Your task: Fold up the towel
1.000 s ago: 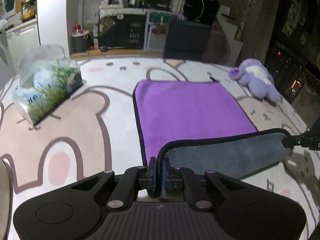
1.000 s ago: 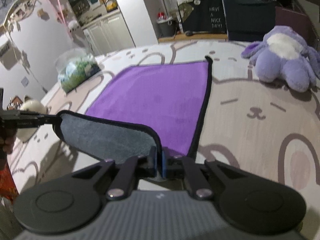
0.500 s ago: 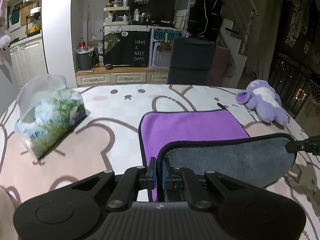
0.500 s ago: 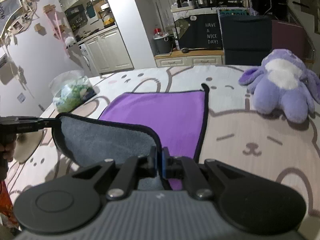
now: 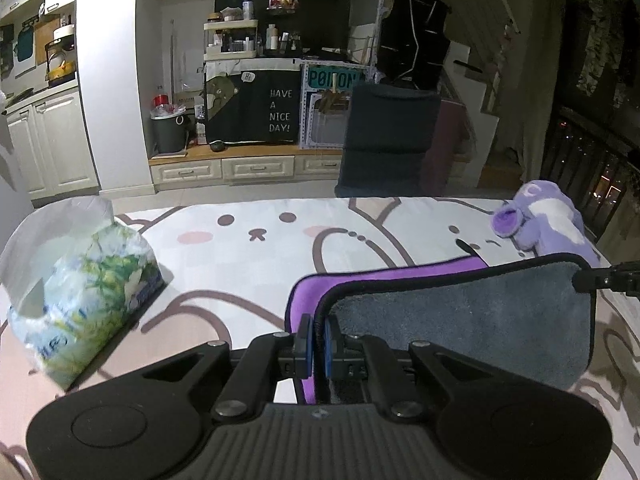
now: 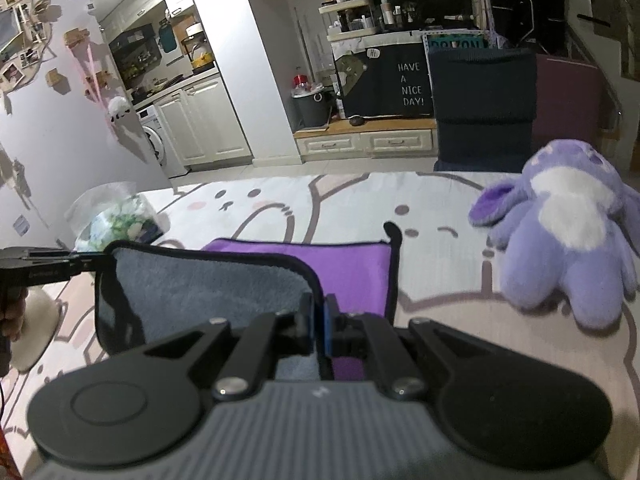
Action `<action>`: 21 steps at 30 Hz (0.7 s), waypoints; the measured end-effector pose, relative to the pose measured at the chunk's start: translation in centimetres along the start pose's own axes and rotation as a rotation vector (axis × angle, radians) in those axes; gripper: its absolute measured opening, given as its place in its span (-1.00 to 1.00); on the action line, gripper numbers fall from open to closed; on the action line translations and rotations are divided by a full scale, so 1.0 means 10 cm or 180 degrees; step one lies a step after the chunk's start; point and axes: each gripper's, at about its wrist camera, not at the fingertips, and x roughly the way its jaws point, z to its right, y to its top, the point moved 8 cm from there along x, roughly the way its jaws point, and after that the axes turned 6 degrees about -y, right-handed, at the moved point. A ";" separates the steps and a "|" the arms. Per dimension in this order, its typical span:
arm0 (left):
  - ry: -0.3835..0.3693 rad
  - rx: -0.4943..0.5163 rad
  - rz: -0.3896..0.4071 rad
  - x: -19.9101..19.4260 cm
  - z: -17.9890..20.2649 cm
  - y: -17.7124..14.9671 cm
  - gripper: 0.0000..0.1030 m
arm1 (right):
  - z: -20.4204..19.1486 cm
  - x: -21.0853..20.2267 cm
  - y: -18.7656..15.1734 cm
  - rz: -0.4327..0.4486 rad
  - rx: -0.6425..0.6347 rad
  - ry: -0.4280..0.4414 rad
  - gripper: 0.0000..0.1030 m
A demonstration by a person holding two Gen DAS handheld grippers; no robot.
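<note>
The towel (image 5: pixel 472 320) is purple on top and grey underneath, with a black border. It lies on the bear-print table, with its near edge lifted so the grey side faces me. My left gripper (image 5: pixel 318 344) is shut on the near left corner. My right gripper (image 6: pixel 318 324) is shut on the near right corner; the towel (image 6: pixel 208 284) hangs stretched between the two. Each gripper's tip shows in the other's view, the right gripper (image 5: pixel 600 280) and the left gripper (image 6: pixel 60 264). The flat purple part (image 6: pixel 352 268) is largely hidden behind the raised flap.
A tissue pack (image 5: pixel 80 292) in a plastic bag sits at the table's left. A purple plush toy (image 6: pixel 568 232) lies at the right. A dark chair (image 5: pixel 388 136) stands beyond the far table edge, with kitchen cabinets behind.
Both grippers have risen and moved forward with the towel's near edge. The grey flap stands higher and covers more of the purple surface.
</note>
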 end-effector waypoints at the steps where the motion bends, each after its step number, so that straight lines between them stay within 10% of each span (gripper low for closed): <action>1: 0.0004 0.0003 -0.0001 0.03 -0.01 0.03 -0.88 | 0.01 0.05 0.04 0.0003 0.0002 -0.0006 -0.89; 21: 0.0113 -0.0029 -0.0040 0.77 -0.26 0.34 -0.87 | 0.16 0.78 0.48 -0.0011 0.0074 -0.0184 -0.89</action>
